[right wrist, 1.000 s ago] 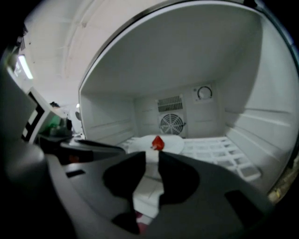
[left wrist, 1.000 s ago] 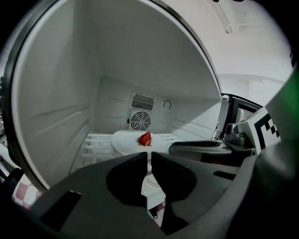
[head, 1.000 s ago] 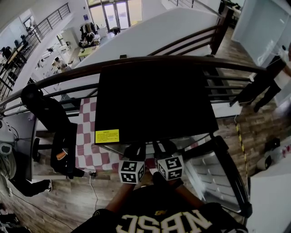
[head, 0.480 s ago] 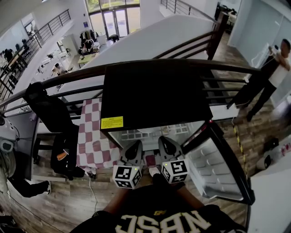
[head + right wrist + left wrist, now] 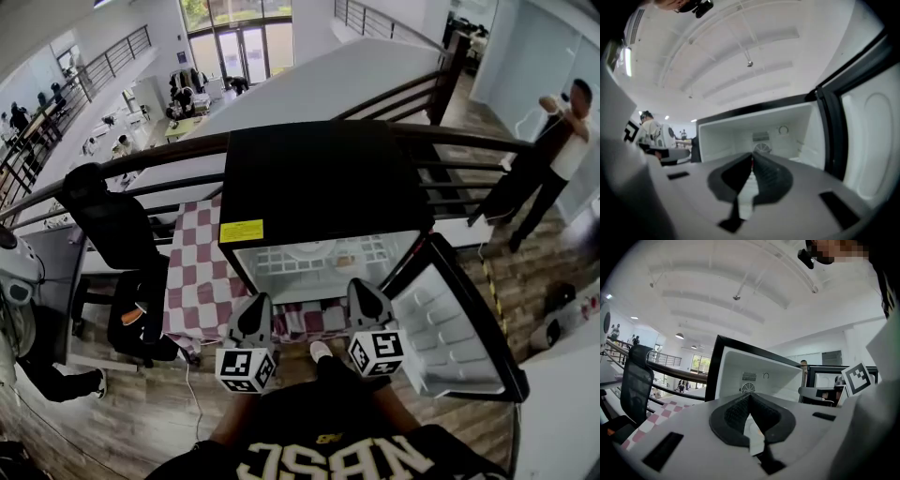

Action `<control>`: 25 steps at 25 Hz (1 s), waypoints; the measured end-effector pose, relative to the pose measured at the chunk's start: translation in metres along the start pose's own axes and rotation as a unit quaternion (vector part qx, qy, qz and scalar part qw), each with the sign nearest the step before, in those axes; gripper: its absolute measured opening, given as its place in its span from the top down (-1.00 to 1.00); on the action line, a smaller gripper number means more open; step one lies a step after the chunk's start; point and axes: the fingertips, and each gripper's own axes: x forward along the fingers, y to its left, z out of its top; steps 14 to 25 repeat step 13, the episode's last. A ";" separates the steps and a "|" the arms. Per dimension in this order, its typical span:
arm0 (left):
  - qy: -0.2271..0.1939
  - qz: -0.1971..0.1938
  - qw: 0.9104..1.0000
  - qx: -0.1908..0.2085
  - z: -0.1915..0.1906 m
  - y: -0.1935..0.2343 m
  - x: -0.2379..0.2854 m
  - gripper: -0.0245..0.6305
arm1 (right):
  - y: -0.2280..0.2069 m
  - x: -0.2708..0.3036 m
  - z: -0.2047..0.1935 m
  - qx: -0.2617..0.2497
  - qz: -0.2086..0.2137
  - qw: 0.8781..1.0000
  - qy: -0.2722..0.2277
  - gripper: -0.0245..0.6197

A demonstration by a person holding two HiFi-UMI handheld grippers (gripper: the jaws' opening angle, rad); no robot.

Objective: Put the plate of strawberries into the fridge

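The black mini fridge [image 5: 319,178] stands open, its white inside and wire shelf [image 5: 319,258] showing. On that shelf lies a pale round plate [image 5: 307,251] with a small reddish thing [image 5: 345,261] next to it; too small to tell more. My left gripper [image 5: 255,302] and right gripper [image 5: 363,286] hang side by side just in front of the opening, outside it. Both are shut with nothing between the jaws. The left gripper view shows its gripper [image 5: 750,397] pointing into the fridge cavity [image 5: 754,376]. The right gripper [image 5: 752,157] faces the same cavity [image 5: 759,131].
The fridge door [image 5: 459,328] swings out to the right with white door shelves. A red-and-white checked tablecloth [image 5: 192,281] lies left of the fridge, a black office chair [image 5: 103,225] beyond it. A railing [image 5: 169,155] runs behind. A person [image 5: 553,150] stands far right.
Both grippers have drawn back from the fridge toward the person and spread slightly apart, their jaws closing. The fridge's inside and shelf have come into view.
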 end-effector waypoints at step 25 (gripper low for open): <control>0.000 0.003 1.000 -0.013 -0.011 0.003 -0.031 0.86 | 0.011 -0.023 -0.012 -0.018 0.000 1.000 0.016 0.85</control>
